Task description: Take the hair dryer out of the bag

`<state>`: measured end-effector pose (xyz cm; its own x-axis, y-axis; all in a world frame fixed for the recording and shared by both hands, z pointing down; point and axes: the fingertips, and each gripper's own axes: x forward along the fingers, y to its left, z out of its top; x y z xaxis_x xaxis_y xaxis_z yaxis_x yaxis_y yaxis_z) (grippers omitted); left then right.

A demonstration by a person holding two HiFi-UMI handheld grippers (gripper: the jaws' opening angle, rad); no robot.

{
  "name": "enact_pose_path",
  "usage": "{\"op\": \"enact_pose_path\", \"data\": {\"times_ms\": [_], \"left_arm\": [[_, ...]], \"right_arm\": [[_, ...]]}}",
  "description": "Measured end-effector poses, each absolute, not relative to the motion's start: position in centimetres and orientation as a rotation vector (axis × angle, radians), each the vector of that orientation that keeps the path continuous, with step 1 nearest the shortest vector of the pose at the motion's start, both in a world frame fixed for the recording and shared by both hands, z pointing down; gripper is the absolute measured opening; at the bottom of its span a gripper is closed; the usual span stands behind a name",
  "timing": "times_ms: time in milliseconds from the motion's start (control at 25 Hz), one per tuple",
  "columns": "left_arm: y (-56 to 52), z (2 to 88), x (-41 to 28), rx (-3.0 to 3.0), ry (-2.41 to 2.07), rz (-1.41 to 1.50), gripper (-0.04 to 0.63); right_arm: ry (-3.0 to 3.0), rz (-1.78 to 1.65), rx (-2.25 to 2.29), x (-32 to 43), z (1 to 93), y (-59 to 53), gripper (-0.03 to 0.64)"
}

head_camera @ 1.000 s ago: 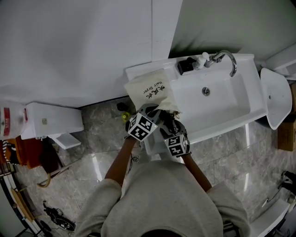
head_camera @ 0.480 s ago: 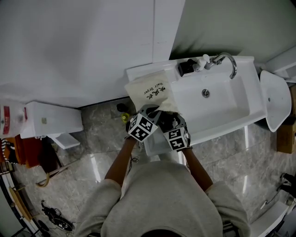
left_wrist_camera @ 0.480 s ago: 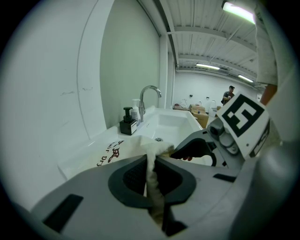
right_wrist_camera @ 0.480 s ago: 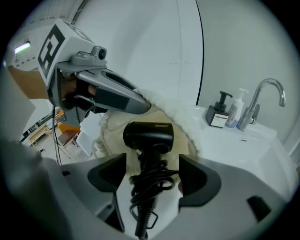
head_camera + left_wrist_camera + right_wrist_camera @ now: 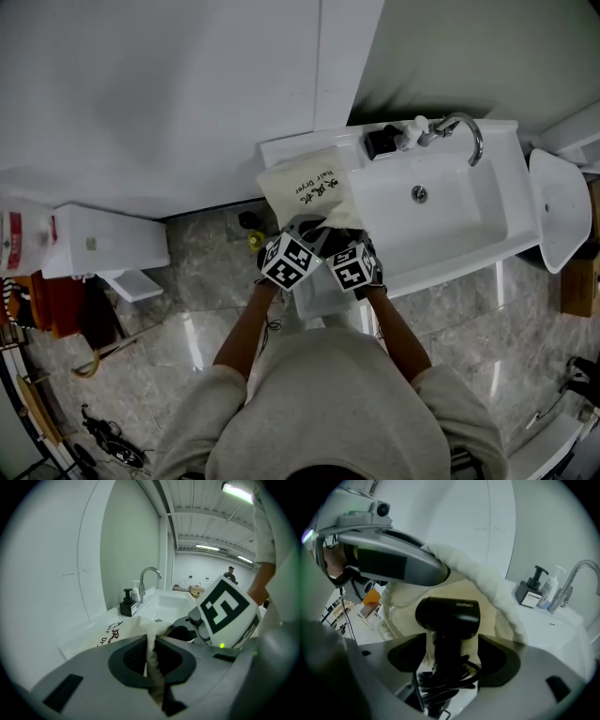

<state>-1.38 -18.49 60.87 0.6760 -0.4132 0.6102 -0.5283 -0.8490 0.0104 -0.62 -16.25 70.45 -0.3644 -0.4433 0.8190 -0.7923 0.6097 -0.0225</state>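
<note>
A cream cloth bag [image 5: 314, 187] with dark print lies on the white counter left of the sink basin [image 5: 441, 202], its mouth toward me. My left gripper [image 5: 152, 641] is shut on the rim of the bag's mouth and holds it up. In the right gripper view a black hair dryer [image 5: 449, 616] stands at the bag's opening, its handle and wound cord between the jaws. My right gripper [image 5: 452, 648] is shut on that handle. The dryer's head still lies inside the cream cloth. In the head view both marker cubes sit side by side at the counter's front edge.
A black soap dispenser [image 5: 380, 141] and a white bottle [image 5: 410, 129] stand by the chrome faucet [image 5: 464, 131] at the back of the sink. A white toilet [image 5: 103, 248] is at the left, with grey marble floor below. A distant person [image 5: 229, 573] shows in the left gripper view.
My right gripper has shifted closer to the left gripper's cube, carrying the hair dryer with it. The left gripper has kept its hold on the bag and stayed put.
</note>
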Motion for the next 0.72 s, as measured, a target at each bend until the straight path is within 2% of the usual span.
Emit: {"op": "enact_pose_path", "data": {"times_ms": [720], "left_arm": [[-19.3,61.0,-1.7,2.686,-0.754,0.844,0.018]], "right_arm": [[-1.866,0.708,0.775,-1.9,74.4,-16.6,0.345]]}}
